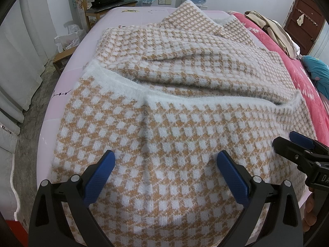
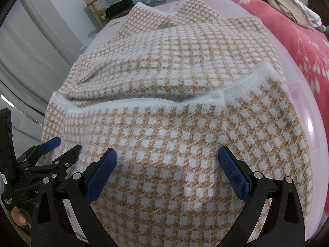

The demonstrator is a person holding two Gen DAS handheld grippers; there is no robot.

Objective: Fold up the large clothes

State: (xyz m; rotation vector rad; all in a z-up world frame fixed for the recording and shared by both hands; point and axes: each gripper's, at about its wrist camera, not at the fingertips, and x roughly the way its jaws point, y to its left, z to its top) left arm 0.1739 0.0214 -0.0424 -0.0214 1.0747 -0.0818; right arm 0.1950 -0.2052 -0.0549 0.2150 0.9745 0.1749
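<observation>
— How do the jaws stand?
— Wide apart on both; the left gripper (image 1: 165, 160) and right gripper (image 2: 167, 157) hover over the near fold of the checked sweater (image 1: 164, 107), holding nothing.
— And the sweater?
— Spread on the pink bed (image 1: 61, 100), beside the red blanket (image 1: 304, 78).

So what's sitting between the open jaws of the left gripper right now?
Only the checked sweater. In the left wrist view the left gripper has its jaws spread wide over the fabric's near part, with nothing else between them.
</observation>
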